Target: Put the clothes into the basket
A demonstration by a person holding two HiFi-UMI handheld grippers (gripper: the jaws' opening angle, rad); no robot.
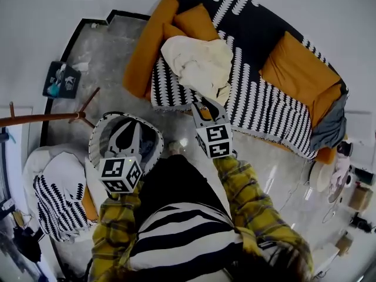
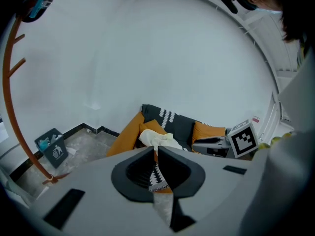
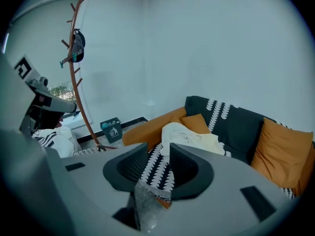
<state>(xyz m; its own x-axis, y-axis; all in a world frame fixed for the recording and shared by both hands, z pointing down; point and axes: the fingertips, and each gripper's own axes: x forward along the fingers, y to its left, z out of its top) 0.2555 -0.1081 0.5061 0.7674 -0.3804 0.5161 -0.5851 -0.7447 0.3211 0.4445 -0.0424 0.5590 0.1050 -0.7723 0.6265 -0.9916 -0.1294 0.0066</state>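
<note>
We are at the reach step. The clothes, a crumpled cream heap, lie on the seat of the sofa, resting partly on its black-and-white throw and against an orange cushion. Nothing of them is in either tool. The basket stands on the floor just off the sofa's front corner, on our left. Its inside is dark, and we cannot tell whether anything is in it.

The right tool points at the heap from just short of it, with its jaws partly apart and only the throw and the clothes showing through the gap. The left tool shows over the basket in the head view. Its jaws are drawn almost together, with a mere sliver between them and nothing in it.

We judge that the next move calls for the right tool to spread wider, drop onto the near edge of the heap and close on a thick fold, because loose cloth slips out of a shallow bite. The left tool would need to open and come across if the bundle is to travel in one piece.

In the head view the heap's long axis runs diagonally along the seat, from upper left to lower right. The lower-right end lies nearest the right tool. The heap has no clear front or point, only bunched folds.
</note>
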